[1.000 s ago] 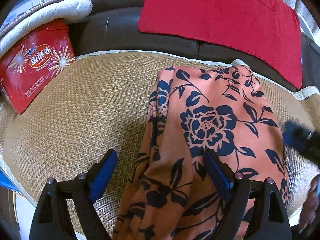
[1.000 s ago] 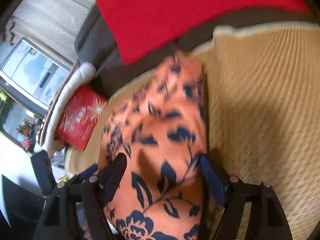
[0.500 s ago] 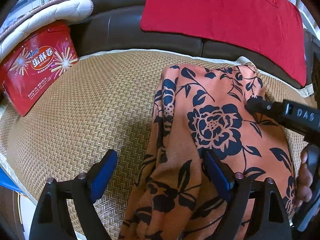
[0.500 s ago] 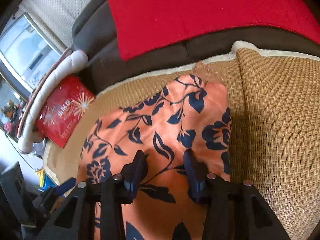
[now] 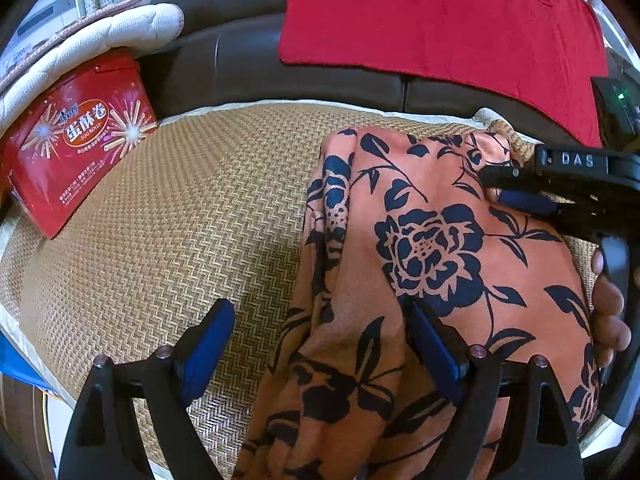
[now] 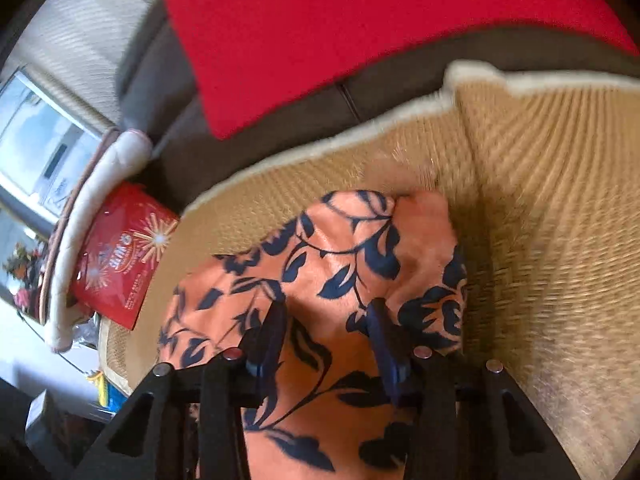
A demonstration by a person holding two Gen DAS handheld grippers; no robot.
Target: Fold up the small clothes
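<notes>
The right gripper [image 6: 328, 332] is the one that moves here. A second ago its fingers stand wide over the orange floral garment [image 5: 432, 248]; half a second ago they narrow onto it; now they sit close together with a pinch of the far right corner of the cloth between them, and the right wrist view is smeared with motion. In the left wrist view that gripper reaches in from the right, its tip on the cloth's far corner, further across than half a second ago. The corner looks bunched and lifted off the woven mat [image 5: 168, 240].

The left gripper [image 5: 316, 348] barely shifts across all 3 moments. Its fingers remain wide, one over bare mat, the other resting on the near part of the garment, nothing held.

The garment lies on the right half of the mat, on the sofa seat, well apart from the red tin [image 5: 76, 148] at the left edge.

My read: a fold is starting, with the right side taking the far corner to carry it over. The left, open and idle, is not pinning anything, so the cloth may drag rather than crease cleanly.
</notes>
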